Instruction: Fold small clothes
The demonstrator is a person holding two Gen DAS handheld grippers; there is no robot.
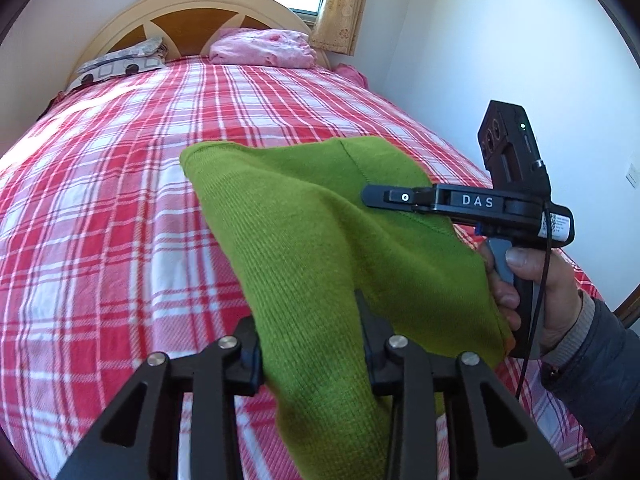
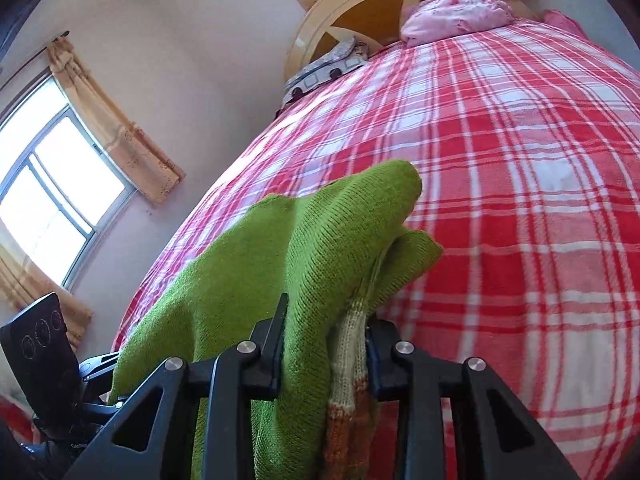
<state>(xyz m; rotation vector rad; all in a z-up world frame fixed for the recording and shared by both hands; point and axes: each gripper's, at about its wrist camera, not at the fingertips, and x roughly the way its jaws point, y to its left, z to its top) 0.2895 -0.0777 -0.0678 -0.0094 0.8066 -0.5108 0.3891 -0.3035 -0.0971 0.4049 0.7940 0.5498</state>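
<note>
**Green Knit Held Aloft Over Plaid Bed**

While both claws clamp the same garment, a green knitted sweater (image 1: 304, 240) hangs in the air above a bed covered by a red-and-white plaid sheet (image 1: 100, 184). Seen from the left wrist, the left gripper (image 1: 310, 344) pinches a thick fold of the knit between its fingers, the cloth spilling down at 6 o'clock and hiding the bed beneath. At 3 o'clock the right gripper (image 1: 370, 196), marked "DAS", bites the sweater's far edge, steered by the person's right hand (image 1: 532, 292) in a dark padded sleeve.

From the right wrist, the right gripper (image 2: 326, 340) is closed on bunched fabric, including a cream-and-orange striped band (image 2: 348, 364). The green knit (image 2: 280, 264) drapes toward 8 o'clock, partly covering the left gripper's body (image 2: 44, 344), whose fingers cannot be seen from here.

At 12 o'clock in the left view stand a cream arched headboard (image 1: 192, 12), a pink bundle of bedding (image 1: 264, 48) and a grey patterned pillow (image 1: 120, 62). Yellow curtains (image 1: 340, 4) flank a bright window. A second curtained window (image 2: 52, 196) lies at 9 o'clock in the right view.
</note>
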